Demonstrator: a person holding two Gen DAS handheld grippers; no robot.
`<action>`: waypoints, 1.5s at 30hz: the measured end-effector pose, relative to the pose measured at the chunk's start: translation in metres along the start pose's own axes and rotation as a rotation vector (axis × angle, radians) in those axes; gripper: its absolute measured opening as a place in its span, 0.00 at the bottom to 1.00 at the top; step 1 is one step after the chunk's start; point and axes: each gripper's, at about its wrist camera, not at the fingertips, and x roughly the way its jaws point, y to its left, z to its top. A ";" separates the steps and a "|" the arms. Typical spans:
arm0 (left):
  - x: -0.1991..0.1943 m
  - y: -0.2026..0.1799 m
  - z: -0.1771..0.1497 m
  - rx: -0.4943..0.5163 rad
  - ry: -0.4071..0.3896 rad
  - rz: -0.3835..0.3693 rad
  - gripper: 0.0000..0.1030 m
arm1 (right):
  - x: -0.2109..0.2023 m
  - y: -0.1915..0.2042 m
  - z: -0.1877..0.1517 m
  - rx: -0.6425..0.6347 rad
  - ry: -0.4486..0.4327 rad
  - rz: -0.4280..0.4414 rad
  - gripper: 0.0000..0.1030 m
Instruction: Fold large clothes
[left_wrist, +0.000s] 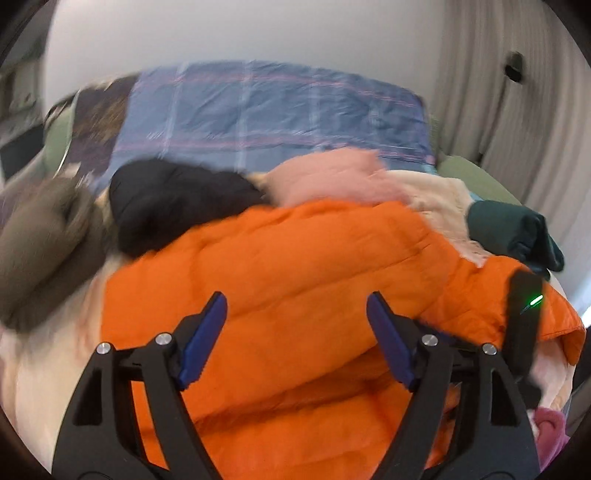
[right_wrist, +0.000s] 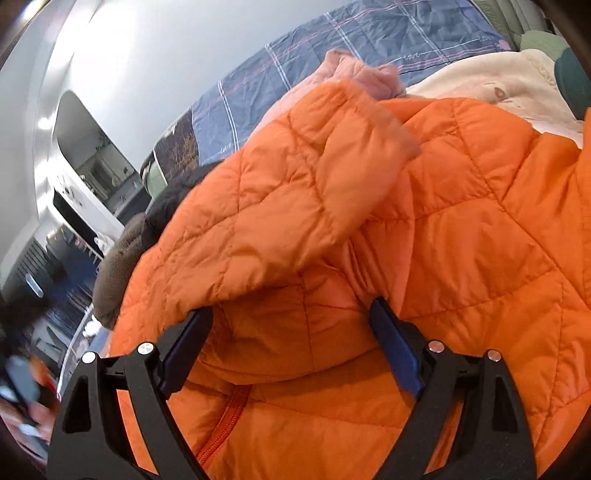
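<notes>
Two grippers hang over a pile of clothes on a bed, and both have their jaws wide apart with nothing between them. The left gripper (left_wrist: 295, 314) is above the broad back of the orange jacket (left_wrist: 295, 266), which lies on top of the pile, over a pale garment (left_wrist: 436, 195) and beside a black one (left_wrist: 173, 206) and a brown one (left_wrist: 40, 251). A pink garment (left_wrist: 325, 177) and a dark green one (left_wrist: 517, 232) lie behind it, and the plaid sheet (left_wrist: 266, 110) covers the far part of the bed. The right gripper (right_wrist: 291, 321) is close to the jacket, where one sleeve (right_wrist: 295, 177) lies folded across the body and the zipper (right_wrist: 229, 417) runs down near the lower edge of the view. I cannot tell if its fingers touch the cloth or are only just above it. The jacket looks quilted and puffy, so I judge it is light and soft, but its smooth shell is probably slippery and springs back when it is pressed. A good hold is likely a thin, firm part, such as the cuff, the hem or the edge along the zipper, because a thick puffy part can slide out of the jaws. The left view is blurred, so small details there are not sure.
</notes>
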 end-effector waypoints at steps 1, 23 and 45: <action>0.001 0.017 -0.009 -0.045 0.014 0.007 0.77 | -0.004 -0.002 0.001 0.011 -0.014 0.005 0.85; -0.033 0.129 -0.062 -0.217 0.010 0.099 0.80 | -0.010 -0.001 0.065 -0.046 -0.020 -0.246 0.51; -0.020 0.061 -0.016 -0.056 0.000 0.018 0.30 | -0.058 0.005 0.038 -0.169 -0.040 -0.217 0.15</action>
